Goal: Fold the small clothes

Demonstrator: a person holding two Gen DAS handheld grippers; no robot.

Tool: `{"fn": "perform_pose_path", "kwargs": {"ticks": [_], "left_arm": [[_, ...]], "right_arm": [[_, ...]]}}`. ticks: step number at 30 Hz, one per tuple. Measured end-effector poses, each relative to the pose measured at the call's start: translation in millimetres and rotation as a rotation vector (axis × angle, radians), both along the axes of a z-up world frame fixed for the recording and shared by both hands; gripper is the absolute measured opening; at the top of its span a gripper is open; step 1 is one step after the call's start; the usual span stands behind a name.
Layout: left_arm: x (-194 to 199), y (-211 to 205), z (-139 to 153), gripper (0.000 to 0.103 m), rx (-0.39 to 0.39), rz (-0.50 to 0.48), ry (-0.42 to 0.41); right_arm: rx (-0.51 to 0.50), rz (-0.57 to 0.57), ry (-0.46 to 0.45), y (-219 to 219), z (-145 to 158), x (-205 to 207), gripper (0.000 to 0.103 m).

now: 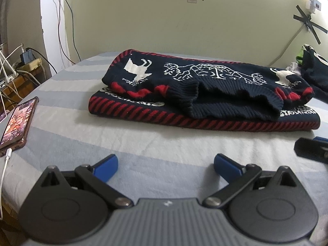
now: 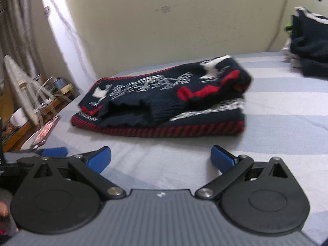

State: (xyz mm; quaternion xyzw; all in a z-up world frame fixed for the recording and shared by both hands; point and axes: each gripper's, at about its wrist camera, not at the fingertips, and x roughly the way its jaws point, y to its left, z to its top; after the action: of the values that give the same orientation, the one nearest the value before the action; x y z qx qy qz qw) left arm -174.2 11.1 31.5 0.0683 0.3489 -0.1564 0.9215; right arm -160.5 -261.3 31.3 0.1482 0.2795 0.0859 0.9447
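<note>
Mostly done, by the look of it. Bed [image 1: 143, 143] with a striped grey-white sheet fills both views; it carries everything. On it, toward 12 o'clock from both grippers, lies the sweater [image 1: 205, 94], a navy knit with a red diagonal-stripe hem, red scallop band and white animal and line-drawn motifs. It is already folded over itself into a compact block, upper layer lying on lower layer, ribbed cuff or neck opening [image 1: 217, 100] drooping forward over the front edge. Edges are roughly lined up but the top layer sits slightly skewed and the ribbed part bulges, so I judge a last tidy or a move to the pile is what is left.

Pile of dark clothes [image 2: 307, 47] sits at 2 o'clock in the right wrist view, well apart from the sweater; likely finished pieces, cannot confirm.

Left gripper [image 1: 166, 164] is spread wide, holding nothing, low over bare sheet, apart from the sweater. Right gripper [image 2: 161, 158] is likewise wide and empty, near the sweater's front hem but not touching. The right wrist view is blurred.

Phone [image 1: 17, 121] with lit screen lies at 9 o'clock on the bed edge, white cable [image 1: 5, 170] plugged in. Power strip and cords [image 1: 24, 63] sit beyond at 10 o'clock.
</note>
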Motion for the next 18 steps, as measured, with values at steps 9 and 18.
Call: {"fn": "perform_pose_path", "kwargs": {"ticks": [9, 18], "left_arm": [[-10, -19, -1, 0.103, -0.001, -0.152, 0.004], [-10, -21, -1, 0.103, 0.004, -0.147, 0.013]], "right_arm": [[-0.037, -0.067, 0.015, -3, 0, -9, 0.103], [0.039, -0.088, -0.026, -3, -4, -20, 0.103]]}}
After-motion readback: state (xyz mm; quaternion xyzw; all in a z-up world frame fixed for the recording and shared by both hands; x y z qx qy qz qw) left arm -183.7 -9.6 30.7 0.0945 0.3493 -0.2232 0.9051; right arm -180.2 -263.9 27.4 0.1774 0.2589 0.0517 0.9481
